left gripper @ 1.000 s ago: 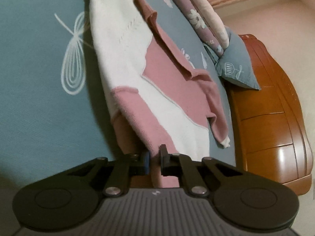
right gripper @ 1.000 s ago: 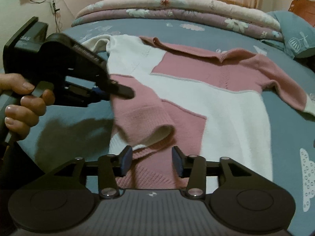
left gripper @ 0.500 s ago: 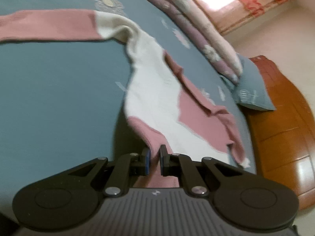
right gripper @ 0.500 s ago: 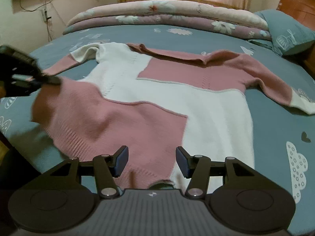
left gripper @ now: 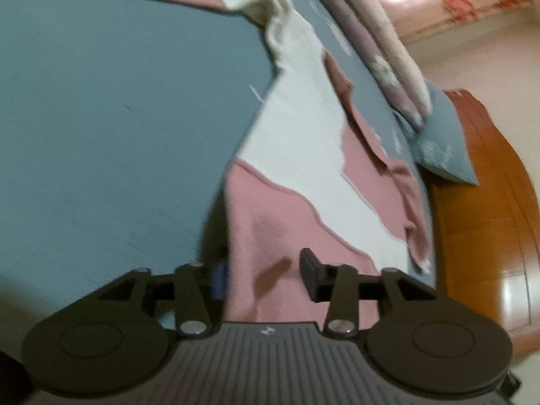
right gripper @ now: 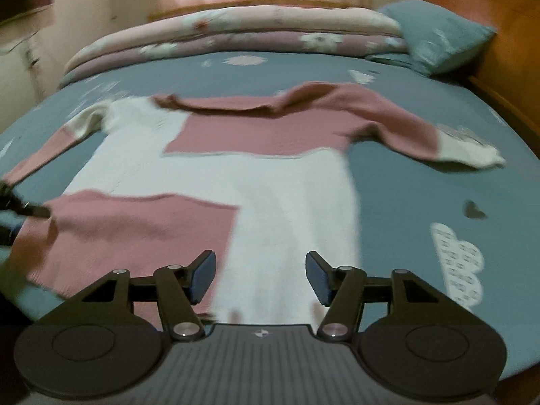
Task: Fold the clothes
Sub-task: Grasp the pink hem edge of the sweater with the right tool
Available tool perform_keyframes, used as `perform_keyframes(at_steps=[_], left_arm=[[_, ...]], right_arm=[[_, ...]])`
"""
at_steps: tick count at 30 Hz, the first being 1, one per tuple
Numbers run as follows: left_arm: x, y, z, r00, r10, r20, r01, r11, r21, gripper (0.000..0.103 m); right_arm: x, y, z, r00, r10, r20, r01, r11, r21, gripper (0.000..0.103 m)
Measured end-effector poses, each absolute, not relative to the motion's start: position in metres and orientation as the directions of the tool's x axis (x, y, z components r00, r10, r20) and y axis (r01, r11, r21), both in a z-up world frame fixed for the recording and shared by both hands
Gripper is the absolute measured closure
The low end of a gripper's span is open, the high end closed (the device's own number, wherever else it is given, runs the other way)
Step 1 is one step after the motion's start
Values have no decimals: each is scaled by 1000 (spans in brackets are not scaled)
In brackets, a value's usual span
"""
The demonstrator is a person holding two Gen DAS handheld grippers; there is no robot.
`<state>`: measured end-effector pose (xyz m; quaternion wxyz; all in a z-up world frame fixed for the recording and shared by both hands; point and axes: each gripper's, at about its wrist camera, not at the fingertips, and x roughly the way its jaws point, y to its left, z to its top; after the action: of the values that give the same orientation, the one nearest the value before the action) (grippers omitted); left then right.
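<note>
Flat on bed point(right gripper: 422, 202): sweater point(right gripper: 270, 185), sleeves spread. Left tool point(left gripper: 263, 278) opening, pink hem corner between pads, unpinched. Right tool point(right gripper: 260, 278) opening over white hem, gripping nothing.

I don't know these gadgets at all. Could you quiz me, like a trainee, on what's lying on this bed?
1. True or false: the sweater lies spread out on the bed sheet.
2. Which colours make up the sweater?
3. The pillow lies: A) on the sweater, B) by the wooden headboard, C) on the floor.

Key: 1 true. 2 pink and white. 3 B.
</note>
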<state>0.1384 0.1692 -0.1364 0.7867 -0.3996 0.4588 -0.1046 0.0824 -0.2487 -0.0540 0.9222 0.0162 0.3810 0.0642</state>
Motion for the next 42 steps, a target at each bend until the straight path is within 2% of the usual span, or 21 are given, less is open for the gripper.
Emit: perform_keyframes(at_steps=[7,10,13,18,25,30,35,42], left_arm=[[125,159,-140,555,-565,-610,-155,650,-744,54],[122,148,-131,547,-550,-632,-84,715,-694,51],[122,142,-135,515,-601,-611,-59,686,-725,43],[118,145,-137,519,-632,-576,-78,636,-768,41],[114,174,-134,586,-666,-462,-103,504,-858,41],[117,187,-128,624,-668,-404,-95,449,-888,40],[118,183,-129,606,-693,-391,-93,426,-900,36],[130,182,-123,599,-724,-342,-84,368,-926,33]], right_arm=[[79,-313,-64,682,100,-724,68,978,199,35],[74,-309,-68,679,93,-728,38,986,161,35],[75,-293,-71,678,84,-730,-4,994,111,35],[76,-259,-69,673,170,-720,-120,985,120,35],[66,-196,-61,698,182,-693,-333,939,-89,33],[58,-150,-60,680,268,-682,-509,843,-176,32],[49,-100,-64,619,396,-678,-680,702,-211,31],[42,-41,-84,596,431,-678,-768,552,-325,31]])
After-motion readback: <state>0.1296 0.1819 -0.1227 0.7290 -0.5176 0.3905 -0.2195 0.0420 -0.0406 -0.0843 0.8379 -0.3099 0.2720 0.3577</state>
